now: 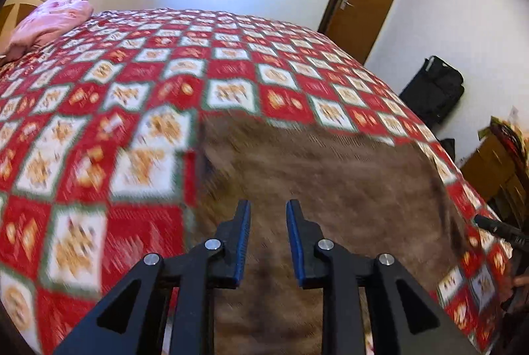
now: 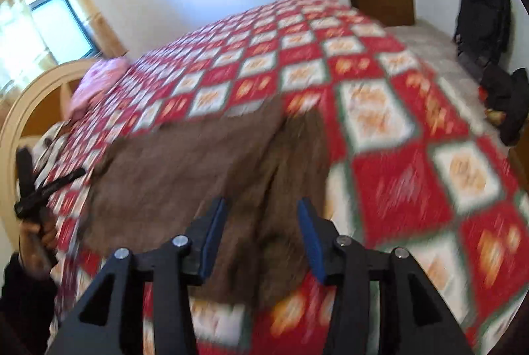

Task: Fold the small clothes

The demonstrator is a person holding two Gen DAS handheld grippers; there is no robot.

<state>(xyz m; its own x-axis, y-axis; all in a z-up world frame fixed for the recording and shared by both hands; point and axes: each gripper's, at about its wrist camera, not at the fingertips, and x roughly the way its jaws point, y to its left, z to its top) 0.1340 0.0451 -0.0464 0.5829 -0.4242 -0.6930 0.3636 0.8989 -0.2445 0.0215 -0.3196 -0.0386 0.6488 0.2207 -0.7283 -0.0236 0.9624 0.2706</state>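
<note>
Where bedspread (image 1: 139, 84) lies, one brown garment (image 1: 314, 176)

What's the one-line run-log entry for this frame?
stage: brown garment flat on bed cover | left hand-held gripper: open, empty | right hand-held gripper: open, empty, above garment | views blurred

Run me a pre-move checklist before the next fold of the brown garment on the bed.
1. Left tool open, nothing between its pads: ok.
2. Right tool open, nothing gripped: ok.
3. Brown garment lying on the red patterned bedspread: ok.
4. Garment smooth: not ok, a crease runs down it in the right wrist view.
5. Edges sharp enough to aim at: cannot tell, both views blurred.
</note>
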